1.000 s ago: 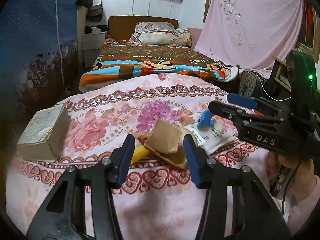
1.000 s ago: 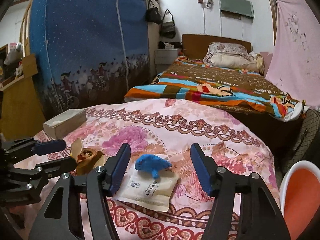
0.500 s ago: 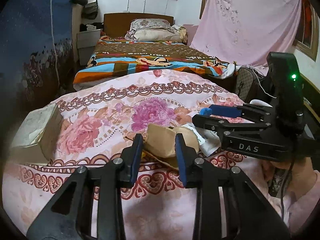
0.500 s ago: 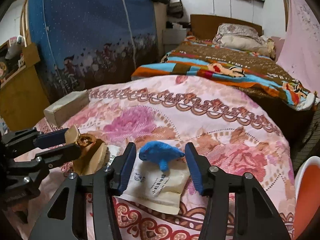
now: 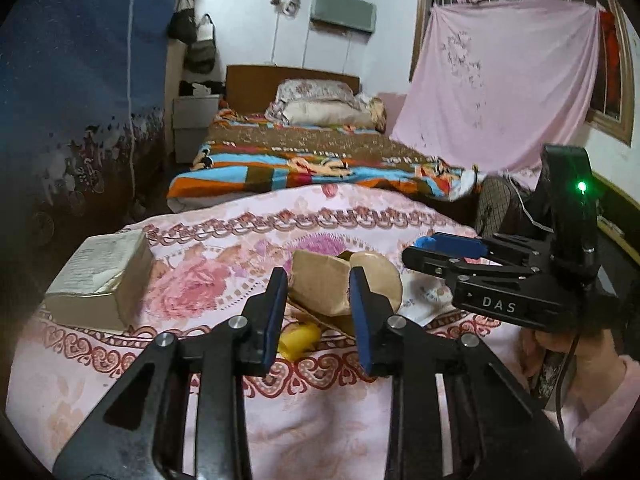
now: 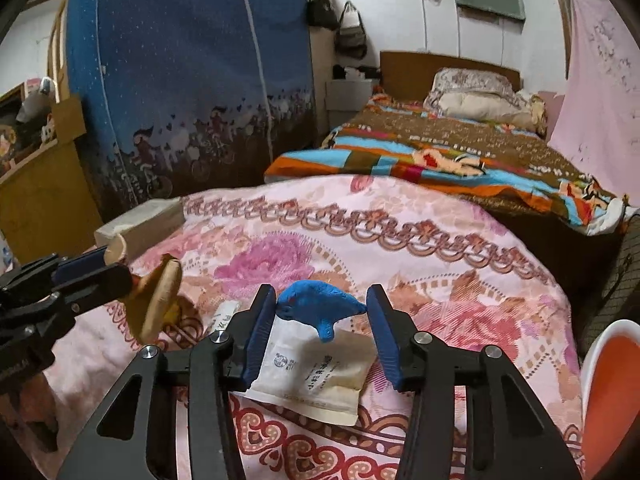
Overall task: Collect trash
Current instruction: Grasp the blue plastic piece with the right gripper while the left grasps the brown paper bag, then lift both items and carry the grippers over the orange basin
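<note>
left wrist: left gripper just closed, pinching brown paper wrapper over floral bed cover; light, crushable, hold fold.
right wrist: right gripper just narrowed onto blue toy; white sachet beneath, limp.

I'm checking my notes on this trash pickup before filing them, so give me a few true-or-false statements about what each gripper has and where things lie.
1. The left gripper is closed on the brown paper bag. True.
2. The blue dolphin toy sits between the right gripper's jaws. True.
3. The white packet lies on the far bed with the striped blanket. False: it lies on the pink floral cover, just under the toy.
4. The boxy wrapped pack is held by the right gripper. False: it rests untouched on the cover, left of the bag.
5. A yellow item lies below the bag. True.
</note>
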Demonstrator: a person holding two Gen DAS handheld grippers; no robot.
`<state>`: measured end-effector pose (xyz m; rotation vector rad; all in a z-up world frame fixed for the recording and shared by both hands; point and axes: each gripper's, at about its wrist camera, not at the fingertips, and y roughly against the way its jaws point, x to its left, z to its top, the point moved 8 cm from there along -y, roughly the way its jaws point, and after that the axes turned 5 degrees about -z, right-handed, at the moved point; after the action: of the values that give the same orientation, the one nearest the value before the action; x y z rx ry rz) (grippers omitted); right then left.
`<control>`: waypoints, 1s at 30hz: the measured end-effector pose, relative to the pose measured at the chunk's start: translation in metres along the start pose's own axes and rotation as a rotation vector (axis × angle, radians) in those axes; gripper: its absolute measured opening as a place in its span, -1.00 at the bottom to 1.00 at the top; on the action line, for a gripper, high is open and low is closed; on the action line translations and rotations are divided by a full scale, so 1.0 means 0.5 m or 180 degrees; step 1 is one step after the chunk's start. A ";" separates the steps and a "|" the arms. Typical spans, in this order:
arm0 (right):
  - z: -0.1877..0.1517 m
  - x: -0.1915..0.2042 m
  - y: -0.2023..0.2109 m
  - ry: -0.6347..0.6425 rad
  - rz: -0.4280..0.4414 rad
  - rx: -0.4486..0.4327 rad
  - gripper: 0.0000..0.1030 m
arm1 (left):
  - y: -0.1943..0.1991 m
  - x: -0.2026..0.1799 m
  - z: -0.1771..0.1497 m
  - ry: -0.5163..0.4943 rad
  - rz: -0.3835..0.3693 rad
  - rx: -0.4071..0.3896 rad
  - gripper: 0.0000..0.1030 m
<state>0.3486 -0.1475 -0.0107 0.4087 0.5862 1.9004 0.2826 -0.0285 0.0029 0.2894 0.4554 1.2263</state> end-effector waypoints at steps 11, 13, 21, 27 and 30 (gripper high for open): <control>0.024 0.002 0.052 0.0042 -0.0091 -0.0456 -0.12 | 0.058 -0.020 0.018 -0.0171 0.0120 -0.0463 -0.68; 0.024 0.002 0.052 0.0038 -0.0091 -0.0461 -0.12 | 0.058 -0.024 0.019 -0.0200 0.0125 -0.0476 -0.68; 0.031 -0.003 0.077 -0.0014 -0.0088 -0.0696 -0.12 | 0.087 -0.034 0.022 -0.0307 0.0174 -0.0699 -0.69; 0.036 0.001 0.112 0.0028 -0.0108 -0.0955 -0.12 | 0.089 -0.049 0.033 -0.0402 0.0173 -0.0725 -0.69; 0.040 -0.005 0.131 -0.0003 -0.0104 -0.1089 -0.13 | 0.090 -0.059 0.047 -0.0343 0.0105 -0.0787 -0.69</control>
<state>0.3108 -0.1667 0.0432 0.1768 0.2563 1.9232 0.2486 -0.0414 0.0491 0.1511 0.2035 1.2781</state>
